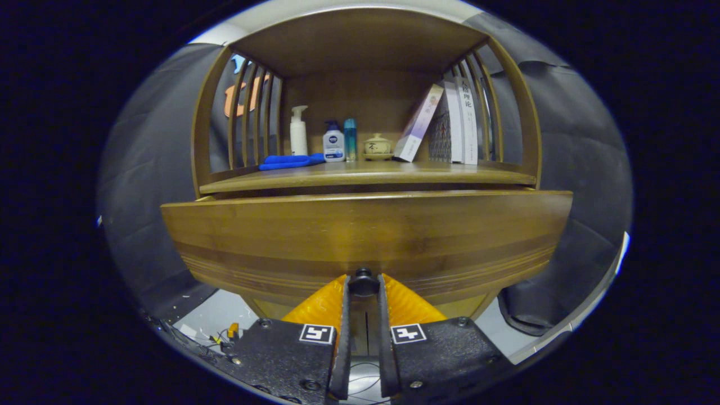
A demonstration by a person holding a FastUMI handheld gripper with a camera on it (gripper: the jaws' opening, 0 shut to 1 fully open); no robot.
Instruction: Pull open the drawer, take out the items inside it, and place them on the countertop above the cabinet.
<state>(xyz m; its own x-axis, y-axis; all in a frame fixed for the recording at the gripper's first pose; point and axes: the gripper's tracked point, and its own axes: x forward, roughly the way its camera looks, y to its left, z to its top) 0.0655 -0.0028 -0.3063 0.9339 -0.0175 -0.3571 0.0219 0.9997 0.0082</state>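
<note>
Drawer (365, 236) front pulled out, gripper (364, 281) clamped on its dark knob (363, 282); wooden countertop (365, 173) above holds bottles, blue cloth (289, 162), books (450, 124).

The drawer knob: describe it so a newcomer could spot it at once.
Start at the wooden cabinet and drop below its shelf to the wide drawer front. Low at its middle sits the small dark round knob, clamped between the gripper fingers. It is the only dark, protruding part on that plain wood.

The lone camera rides the gripper (363, 284), low and close against the drawer (365, 236) front, facing straight into the cabinet (shelf (365, 174) just above).
</note>
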